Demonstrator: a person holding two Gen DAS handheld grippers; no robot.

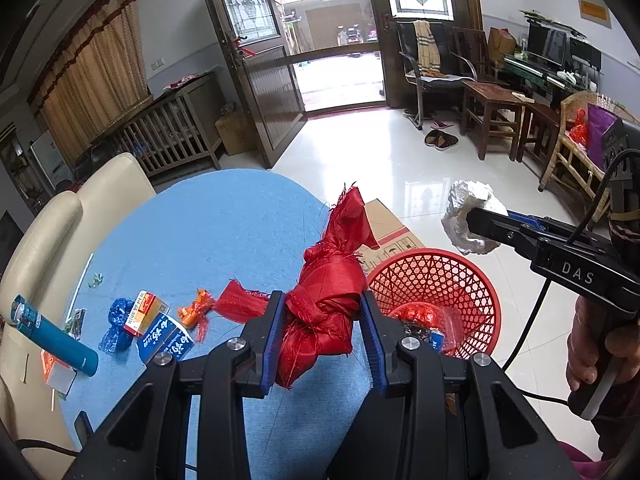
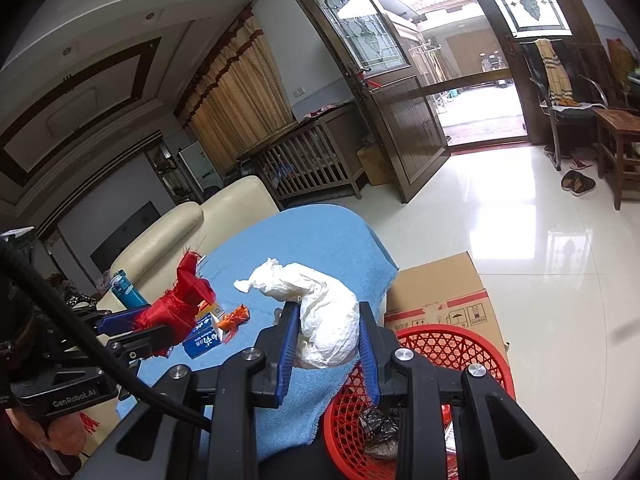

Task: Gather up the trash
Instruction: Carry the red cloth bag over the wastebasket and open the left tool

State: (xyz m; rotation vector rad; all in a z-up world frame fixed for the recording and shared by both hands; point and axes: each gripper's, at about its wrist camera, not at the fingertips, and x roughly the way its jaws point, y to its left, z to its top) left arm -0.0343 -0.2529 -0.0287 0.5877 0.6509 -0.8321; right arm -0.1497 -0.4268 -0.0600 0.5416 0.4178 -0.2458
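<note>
Left tool (image 1: 323, 336) clamps a knotted red cloth bundle (image 1: 324, 312); right tool (image 2: 329, 344) clamps a crumpled white paper wad (image 2: 328, 320).

Both bundles hang in the air near the desk's (image 1: 224, 220) right edge, where the red mesh basket (image 1: 456, 276) stands on the floor against a cardboard box (image 2: 440, 288), with wrappers and a dark bag already inside. Left on the blue desk cloth: an orange wrapper (image 1: 195, 312), a blue-and-white carton (image 1: 165, 340), a small orange box (image 1: 145, 312), crumpled blue plastic (image 1: 118, 330) and a teal bottle (image 1: 56, 336) near the left edge beside the cream sofa (image 1: 60, 216).
</note>
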